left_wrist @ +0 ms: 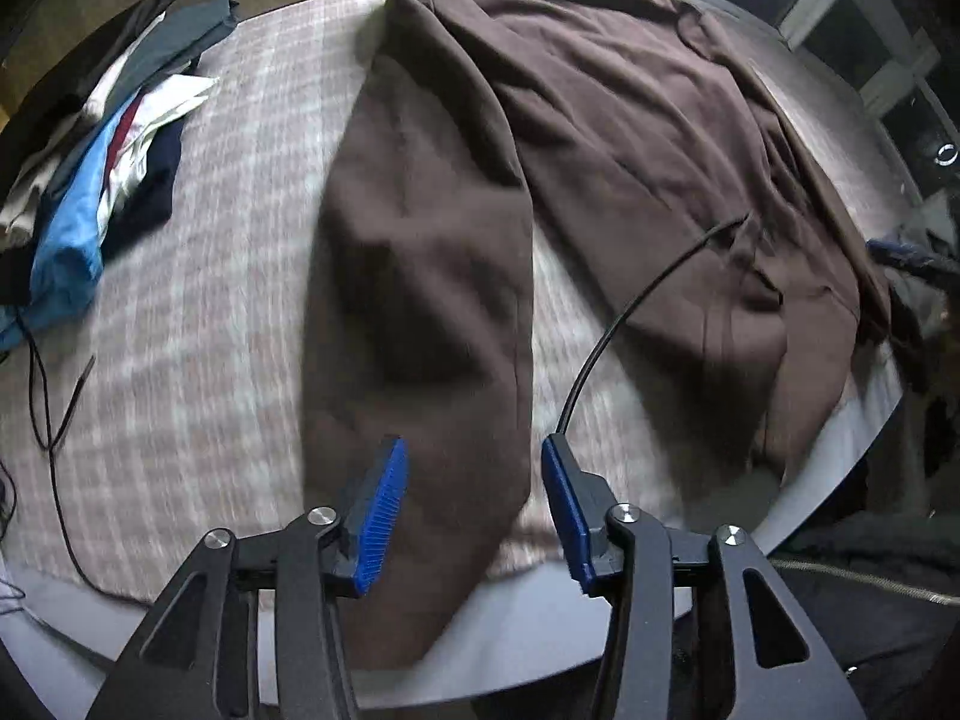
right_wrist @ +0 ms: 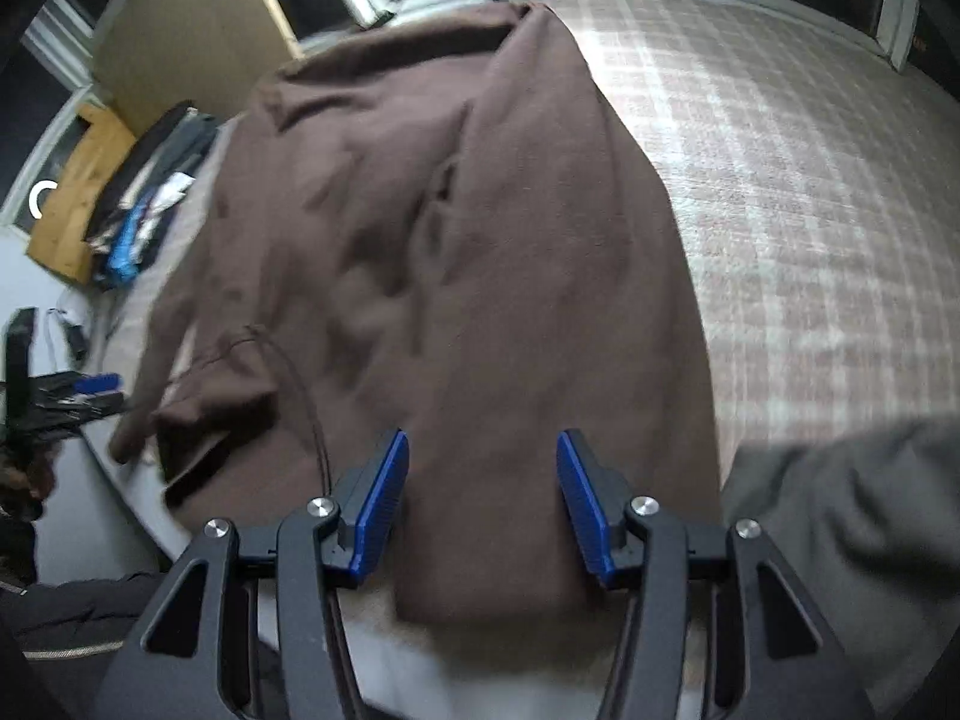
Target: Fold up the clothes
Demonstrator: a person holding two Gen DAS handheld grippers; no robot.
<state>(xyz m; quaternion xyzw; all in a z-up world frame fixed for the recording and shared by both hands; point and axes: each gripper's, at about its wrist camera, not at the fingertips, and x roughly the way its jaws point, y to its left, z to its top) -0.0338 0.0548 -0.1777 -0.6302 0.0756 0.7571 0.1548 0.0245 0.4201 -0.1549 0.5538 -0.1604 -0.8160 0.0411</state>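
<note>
Left wrist view looks steeply down on a bed covered by a pale plaid bedspread (left_wrist: 198,276). A large brown garment (left_wrist: 600,138) lies spread across it, wrinkled, reaching from the far edge toward the near one. One long brown part (left_wrist: 420,312) runs down the middle of the picture toward the camera. The left hand-held gripper (left_wrist: 474,510) hangs above the end of that part, its blue pads (left_wrist: 378,516) standing apart, released, with the brown cloth showing in the gap below them and no pad pressing on it. A thin black cable (left_wrist: 624,312) curves up from beside the right-side pad and over the garment. At far left sits a loose pile of clothes (left_wrist: 102,180) in blue, white, dark navy and grey, well apart from the brown garment. A second thin dark cord (left_wrist: 48,408) trails over the bedspread near the left edge.

Right wrist view shows the same brown garment (right_wrist: 468,252) from the other side, filling the middle of the picture, with bare plaid bedspread (right_wrist: 810,228) to its right. The right hand-held gripper (right_wrist: 483,504) is also released: its blue pads (right_wrist: 384,504) are spread over the near brown edge without clamping it. A grey sleeve (right_wrist: 852,528) enters at lower right. The pile of clothes (right_wrist: 138,222) lies at far left. Both pictures are blurred.
</note>
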